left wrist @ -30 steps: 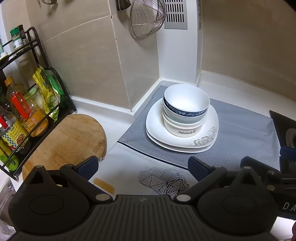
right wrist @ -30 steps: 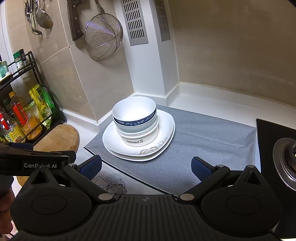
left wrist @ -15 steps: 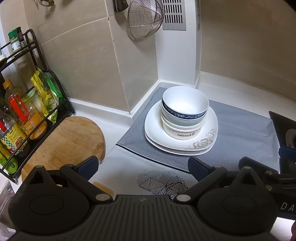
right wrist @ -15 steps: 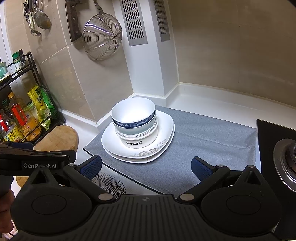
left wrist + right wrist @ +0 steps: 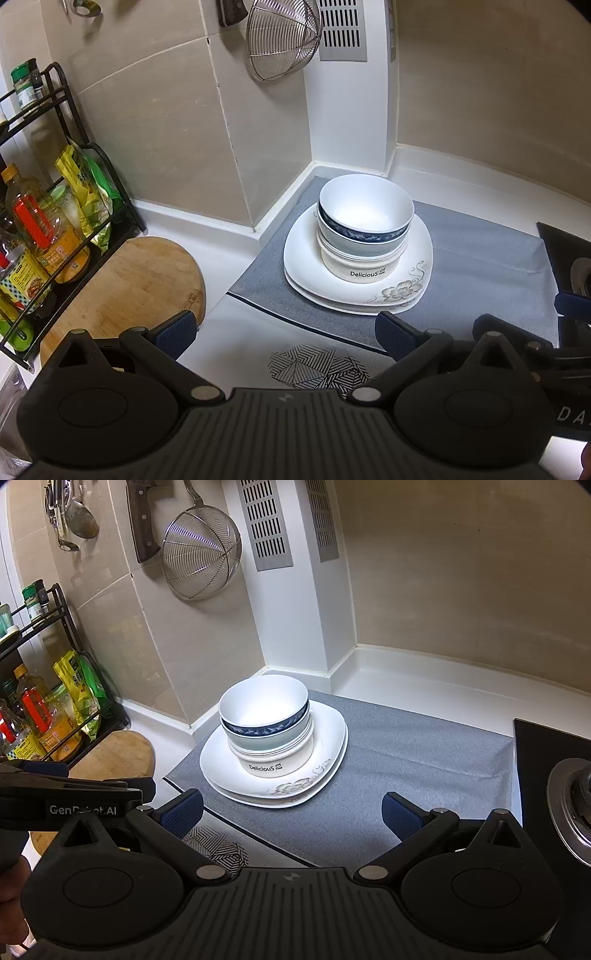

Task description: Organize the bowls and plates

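Several nested bowls (image 5: 364, 229) (image 5: 264, 720) stand on stacked white square plates (image 5: 406, 291) (image 5: 325, 764) with a flower print, on a grey mat (image 5: 480, 266) (image 5: 413, 760). The top bowl is white with a blue band; the bottom one reads "Delicious". My left gripper (image 5: 284, 334) is open and empty, held back from the stack over the counter. My right gripper (image 5: 291, 812) is also open and empty, short of the plates' near edge. Each gripper shows at the side of the other's view.
A round wooden board (image 5: 122, 291) lies to the left beside a black rack of bottles and packets (image 5: 44, 229). A wire strainer (image 5: 199, 550) and utensils hang on the tiled wall. The hob (image 5: 554, 775) borders the mat on the right.
Both grippers have drawn back and risen slightly, so the stack looks a little smaller and farther. The bowls and plates have not moved.
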### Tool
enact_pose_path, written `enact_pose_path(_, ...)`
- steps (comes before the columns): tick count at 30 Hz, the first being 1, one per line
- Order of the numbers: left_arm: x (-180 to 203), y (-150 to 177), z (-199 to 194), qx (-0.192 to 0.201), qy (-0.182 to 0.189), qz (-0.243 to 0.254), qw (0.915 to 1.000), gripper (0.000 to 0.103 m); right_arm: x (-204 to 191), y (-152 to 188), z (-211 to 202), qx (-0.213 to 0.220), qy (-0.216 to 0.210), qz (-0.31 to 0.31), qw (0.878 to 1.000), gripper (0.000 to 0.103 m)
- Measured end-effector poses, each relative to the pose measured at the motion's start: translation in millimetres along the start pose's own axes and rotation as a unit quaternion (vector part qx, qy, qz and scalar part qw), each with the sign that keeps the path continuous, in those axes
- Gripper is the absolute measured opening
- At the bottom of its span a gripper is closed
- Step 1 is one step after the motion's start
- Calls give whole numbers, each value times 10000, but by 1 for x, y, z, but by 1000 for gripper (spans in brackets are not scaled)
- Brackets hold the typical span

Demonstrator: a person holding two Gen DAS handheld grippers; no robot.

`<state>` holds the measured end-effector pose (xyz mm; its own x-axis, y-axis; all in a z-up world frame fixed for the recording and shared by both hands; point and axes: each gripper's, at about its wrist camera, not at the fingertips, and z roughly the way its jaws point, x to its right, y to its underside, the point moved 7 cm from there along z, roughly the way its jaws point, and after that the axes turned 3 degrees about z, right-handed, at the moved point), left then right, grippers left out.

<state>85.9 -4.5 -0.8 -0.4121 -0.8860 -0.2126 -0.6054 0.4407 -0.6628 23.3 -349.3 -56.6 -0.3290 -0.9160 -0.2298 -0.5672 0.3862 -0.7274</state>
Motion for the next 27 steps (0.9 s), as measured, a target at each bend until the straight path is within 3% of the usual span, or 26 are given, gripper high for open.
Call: enact_pose_path(27,6,-3,7,-19,64,5,10000,103,3,-3,3,-8,23,45,10000,102)
